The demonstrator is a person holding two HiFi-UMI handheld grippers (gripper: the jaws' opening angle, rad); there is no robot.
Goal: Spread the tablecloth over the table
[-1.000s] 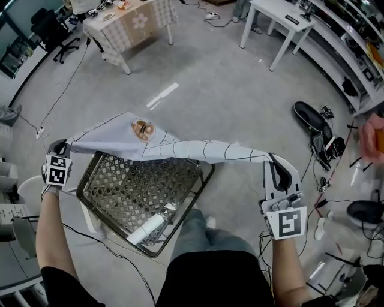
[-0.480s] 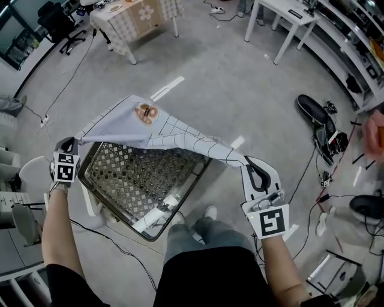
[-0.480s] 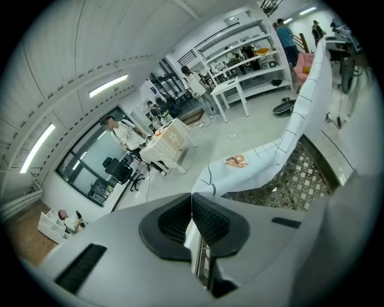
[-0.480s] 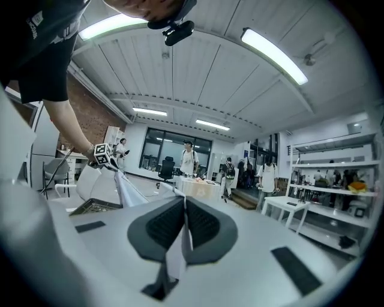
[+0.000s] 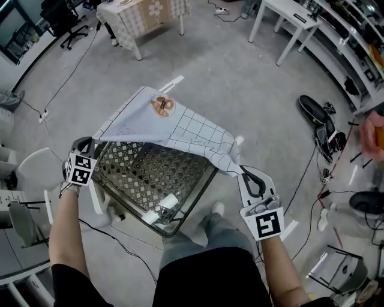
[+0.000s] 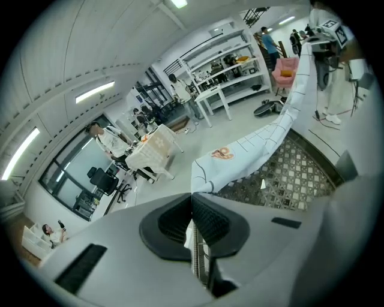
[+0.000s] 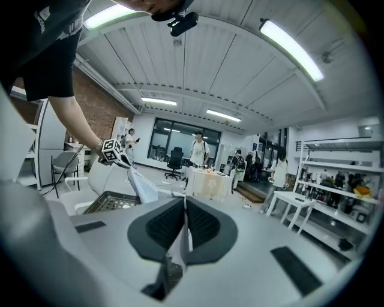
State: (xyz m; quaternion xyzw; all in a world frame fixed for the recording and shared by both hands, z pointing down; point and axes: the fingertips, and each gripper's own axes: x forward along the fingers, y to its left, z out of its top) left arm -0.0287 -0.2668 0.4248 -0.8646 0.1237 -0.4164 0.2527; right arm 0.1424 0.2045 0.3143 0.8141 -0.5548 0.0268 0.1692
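The left gripper (image 6: 192,198) has its 2 jaws closed tight on a corner of the pale grey-blue tablecloth (image 6: 264,144) with thin dark grid lines. The right gripper (image 7: 183,204) pinches another corner in the same way, with a thin fold of cloth (image 7: 141,186) between its pads.

In the head view the tablecloth (image 5: 180,129) is stretched in the air between the left gripper (image 5: 90,143) and the right gripper (image 5: 243,174). It makes a wide triangle with its tip at 12 o'clock, and an orange-brown round print (image 5: 162,105) sits near this tip. The near edge sags a little. The cloth lies above the far side of the dark metal table (image 5: 193,202) with a perforated lattice top. The near part of the top, toward 6 o'clock, is bare, with small white pieces (image 5: 162,207) on it.

Both forearms are bare and reach forward. The left gripper is at 9 o'clock of the table and the right gripper at 4 o'clock.

The table stands on a grey concrete floor (image 5: 228,78). At 12 o'clock of the picture is a table under a beige checked cloth (image 5: 144,15), at 11 o'clock a black office chair (image 5: 60,15), at 1 o'clock white tables (image 5: 288,18), and at 2 o'clock shelves (image 5: 360,54). Cables (image 5: 72,66) lie on the floor.
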